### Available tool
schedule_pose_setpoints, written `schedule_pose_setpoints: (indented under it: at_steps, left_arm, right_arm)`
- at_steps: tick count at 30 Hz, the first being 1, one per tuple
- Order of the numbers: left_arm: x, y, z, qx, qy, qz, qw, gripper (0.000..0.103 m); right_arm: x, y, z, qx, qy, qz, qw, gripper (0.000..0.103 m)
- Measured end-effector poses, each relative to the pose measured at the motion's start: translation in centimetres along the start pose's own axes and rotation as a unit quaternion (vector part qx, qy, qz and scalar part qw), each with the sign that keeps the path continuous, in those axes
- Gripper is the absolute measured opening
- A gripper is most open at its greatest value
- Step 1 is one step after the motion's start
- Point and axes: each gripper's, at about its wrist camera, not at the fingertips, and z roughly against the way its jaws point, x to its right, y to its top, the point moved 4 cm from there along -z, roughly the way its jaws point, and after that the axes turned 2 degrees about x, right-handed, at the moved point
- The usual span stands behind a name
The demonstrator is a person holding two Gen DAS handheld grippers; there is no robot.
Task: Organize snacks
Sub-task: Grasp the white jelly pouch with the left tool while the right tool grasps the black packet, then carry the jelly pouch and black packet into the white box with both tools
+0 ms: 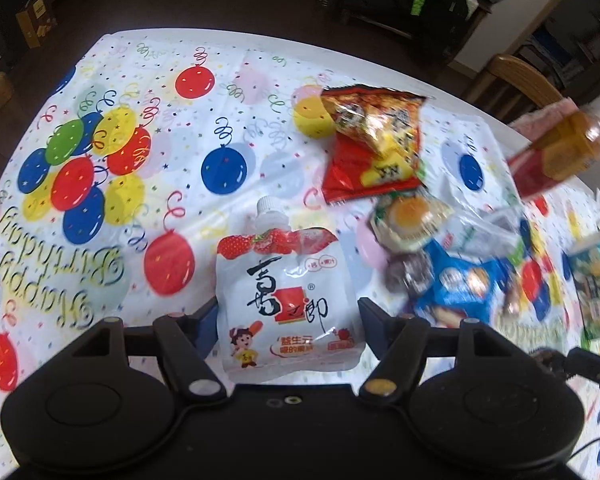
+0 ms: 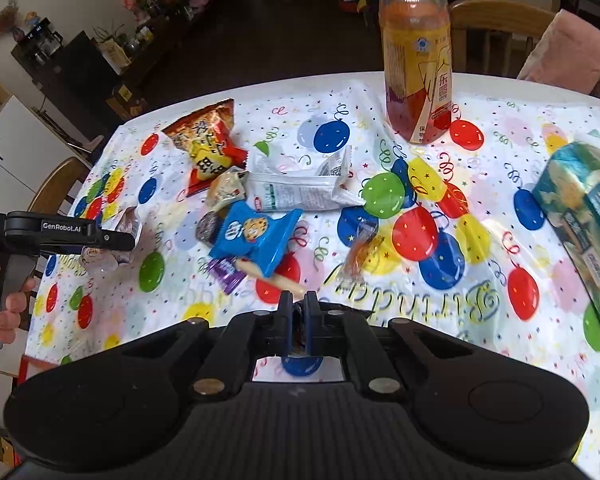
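white jelly pouch (image 1: pixel 286 300) lay between the widely spread jaws of the left gripper (image 1: pixel 287 312), untouched as far as could be told. right gripper (image 2: pixel 299 304) pinched nearly shut (something small and dark between the pads, unidentifiable). beyond, on the balloon-print tablecloth (image 2: pixel 480 280): blue cookie pack (image 2: pixel 256 240), clear wrapper (image 2: pixel 300 190), red chip bag (image 2: pixel 208 144). farthest, upright orange drink bottle (image 2: pixel 418 60); tissue pack (image 2: pixel 584 212) at right.
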Motion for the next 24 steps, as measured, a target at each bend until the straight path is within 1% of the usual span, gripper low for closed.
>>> schedule_pose_setpoints:
  at_steps: [5,15,21,24]
  left_arm:
    - [0.4,-1.7,3.1,0.006,-0.02,-0.022,0.9995,0.069]
    - [0.9,-5.9,9.3,0.016,-0.046,-0.079,0.9957,0.069]
    - [0.7,-8.6,12.3,0.02,-0.061,-0.103,0.9926,0.069]
    - [0.8,-10.2,13.4,0.021,-0.067,-0.117,0.9907,0.069]
  right_arm:
    - [-1.0,-1.4,2.5,0.009,-0.005,0.0,1.0,0.005]
    - [-4.3,-4.2,8.9,0.032,0.007,0.014,0.999,0.005]
    - [-6.4,-6.4,12.1,0.044,0.016,0.022,0.999,0.005]
    - [-7.5,-7.4,13.1,0.046,0.022,0.027,0.998,0.005]
